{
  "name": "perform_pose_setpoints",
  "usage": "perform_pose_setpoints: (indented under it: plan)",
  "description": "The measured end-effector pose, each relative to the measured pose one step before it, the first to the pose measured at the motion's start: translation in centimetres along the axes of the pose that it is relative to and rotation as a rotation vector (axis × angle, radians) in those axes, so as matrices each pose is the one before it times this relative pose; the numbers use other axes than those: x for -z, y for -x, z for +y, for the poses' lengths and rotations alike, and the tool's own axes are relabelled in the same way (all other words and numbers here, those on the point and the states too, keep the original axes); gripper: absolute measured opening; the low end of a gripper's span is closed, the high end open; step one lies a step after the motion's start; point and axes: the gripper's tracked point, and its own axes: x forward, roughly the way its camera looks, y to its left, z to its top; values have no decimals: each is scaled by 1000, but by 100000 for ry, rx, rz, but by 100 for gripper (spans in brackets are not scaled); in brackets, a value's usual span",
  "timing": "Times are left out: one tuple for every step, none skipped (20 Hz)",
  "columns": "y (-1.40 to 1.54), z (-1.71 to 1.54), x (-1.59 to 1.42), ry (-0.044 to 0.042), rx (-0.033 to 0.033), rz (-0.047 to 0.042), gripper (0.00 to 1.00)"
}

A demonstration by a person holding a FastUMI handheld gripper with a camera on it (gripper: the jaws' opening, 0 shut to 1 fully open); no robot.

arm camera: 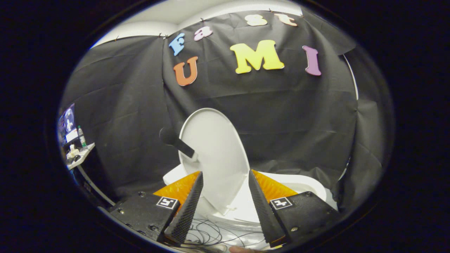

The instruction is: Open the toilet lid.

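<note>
The gripper (pixel 225 179) has its two fingers spread wide apart and clamps nothing; neither pad touches the toilet. Through the gap between them, at twelve o'clock from the fingertips, rises the toilet lid (pixel 213 154), white and smooth, tilted up to nearly upright with its rounded top edge against the booth wall (pixel 288 116). A dark handle (pixel 177 142) juts from the lid's edge at about ten o'clock from the gripper. Beyond the fingers, from three o'clock round toward one, curves the white toilet rim (pixel 304 184); another patch of white porcelain shows beside the other finger at nine o'clock. Below the fingertips, at six o'clock, thin dark cables (pixel 211 235) lie tangled on a pale surface. Black cloth drapes the whole backdrop. Far out at nine o'clock stands a small shelf (pixel 80 154) with bottles and clutter, too small to tell apart.
</note>
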Motion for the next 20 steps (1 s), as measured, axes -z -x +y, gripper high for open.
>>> perform_pose_setpoints:
  plan:
    - [820, -874, 226, 957, 1183, -662, 81]
    - [922, -1068, 106, 914, 1321, -1044, 81]
    - [795, -1210, 134, 521, 2273, -877, 82]
    - [830, -1273, 91, 99, 2315, -886, 82]
    - [942, -1149, 183, -245, 1866, -1172, 82]
    - [846, -1064, 168, -140, 1177, -649, 82]
    - [837, -857, 587, -190, 271, 467, 82]
    - [956, -723, 509, -981, -188, 487, 82]
    - [903, -1015, 172, -1565, 767, -92, 82]
    - [1005, -1048, 316, -1448, 667, 39, 82]
    - [981, -1032, 143, -1405, 1075, -550, 82]
    - [914, -975, 86, -1069, 1299, -776, 82]
    - [786, -1039, 119, -845, 1690, -932, 82]
    - [711, -914, 184, -381, 1624, -736, 82]
    - [706, -950, 396, -322, 1575, -326, 82]
    - [698, -875, 470, -282, 1579, 227, 82]
    - [651, -985, 483, -1393, 1555, -400, 83]
    - [713, -632, 329, -583, 287, -307, 83]
    - [538, -656, 494, 106, 1431, -226, 83]
    - [51, -758, 562, 915, 1317, 111, 88]
